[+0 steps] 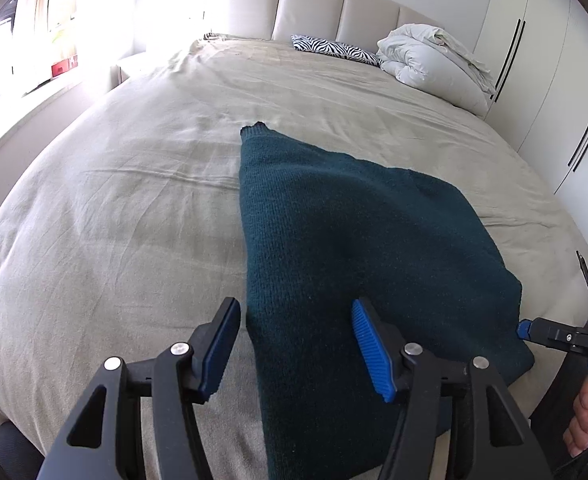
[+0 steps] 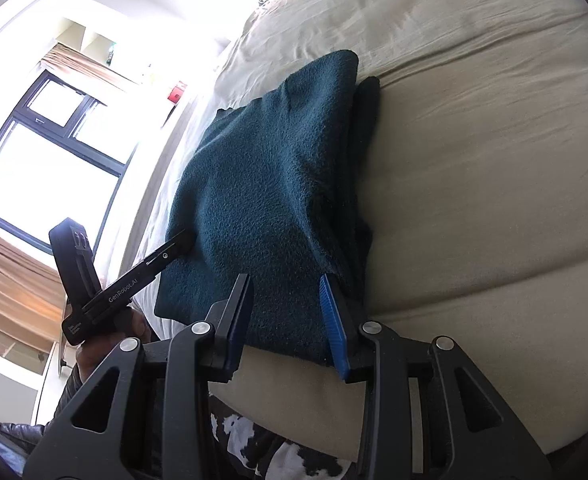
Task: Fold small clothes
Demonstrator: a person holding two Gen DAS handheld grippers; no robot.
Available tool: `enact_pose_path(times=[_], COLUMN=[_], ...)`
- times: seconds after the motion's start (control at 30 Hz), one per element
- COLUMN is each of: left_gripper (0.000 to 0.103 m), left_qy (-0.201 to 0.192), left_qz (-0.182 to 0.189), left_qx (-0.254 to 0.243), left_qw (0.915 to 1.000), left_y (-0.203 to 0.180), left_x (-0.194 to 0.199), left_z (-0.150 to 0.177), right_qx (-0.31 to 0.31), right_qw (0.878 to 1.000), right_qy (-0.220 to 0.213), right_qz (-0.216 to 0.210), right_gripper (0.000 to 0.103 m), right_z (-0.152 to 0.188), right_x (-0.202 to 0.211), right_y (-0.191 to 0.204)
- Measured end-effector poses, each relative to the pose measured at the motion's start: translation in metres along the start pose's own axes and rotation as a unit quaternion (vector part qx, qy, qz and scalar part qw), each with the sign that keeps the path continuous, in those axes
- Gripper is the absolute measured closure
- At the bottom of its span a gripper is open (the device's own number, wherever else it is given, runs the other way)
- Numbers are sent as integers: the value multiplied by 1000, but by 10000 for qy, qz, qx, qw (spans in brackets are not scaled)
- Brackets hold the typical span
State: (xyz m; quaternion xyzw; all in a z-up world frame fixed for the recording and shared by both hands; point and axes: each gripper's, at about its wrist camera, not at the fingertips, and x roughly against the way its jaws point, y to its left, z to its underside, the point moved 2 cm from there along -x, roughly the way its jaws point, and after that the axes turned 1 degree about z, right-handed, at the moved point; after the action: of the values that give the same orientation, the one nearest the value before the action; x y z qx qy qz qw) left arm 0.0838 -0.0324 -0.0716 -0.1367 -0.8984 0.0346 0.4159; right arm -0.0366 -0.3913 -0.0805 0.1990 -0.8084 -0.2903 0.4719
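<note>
The dark teal knit garment (image 1: 358, 248) lies partly folded on the beige bedcover of the bed (image 1: 125, 208), near its front edge, with one narrow end pointing away toward the headboard (image 1: 310, 4). It looks soft, thick and limp, fairly light, with a rough surface that should not slip between ribbed pads; it will sag and drag rather than hold a shape, so an edge or corner through all its layers seems the best hold.

The left tongs (image 1: 298, 344) stand released, jaws well apart, straddling the garment's left front edge: one pad is over the bedcover just beside the cloth, the other over the knit, and neither presses on it. In the right wrist view their tip reaches the cloth's edge.

The right tongs (image 2: 289, 320) stand half closed over the near right corner, where the layers stack up. The cloth lies between the pads, but I cannot tell whether they pinch it.
</note>
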Motion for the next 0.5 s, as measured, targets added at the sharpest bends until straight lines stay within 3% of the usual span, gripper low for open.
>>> enact_pose_path(times=[0.1,0.17,0.23,0.3,0.5], left_gripper=[34,16,1,0,0], left_qy=[-382,-773,-1270,-1794,-2687], left_qz=[-272,-488,-760,-1051,-1857], left_qx=[-132,-290,-438,-570,-540], left_qw=[9988,9954,9880,9765,9436], left_y=[-2,-5,-9,-14,-24], left_x=[22,42,66,91,150], left_z=[-6,-11,-16,-20,-37], right_qx=[324,623,904,1165,1590], right_qw=[9985,9936,9862,9760,9254], right_qy=[-311,-605,-966,-1400,-2915], right_qz=[312,722,993,1198,1828], right_gripper=[69,68,62,59,15], right_z=[-9,-17,-24,-28,-35], right_x=[15,28,46,63,122], right_y=[14,25,38,56,95])
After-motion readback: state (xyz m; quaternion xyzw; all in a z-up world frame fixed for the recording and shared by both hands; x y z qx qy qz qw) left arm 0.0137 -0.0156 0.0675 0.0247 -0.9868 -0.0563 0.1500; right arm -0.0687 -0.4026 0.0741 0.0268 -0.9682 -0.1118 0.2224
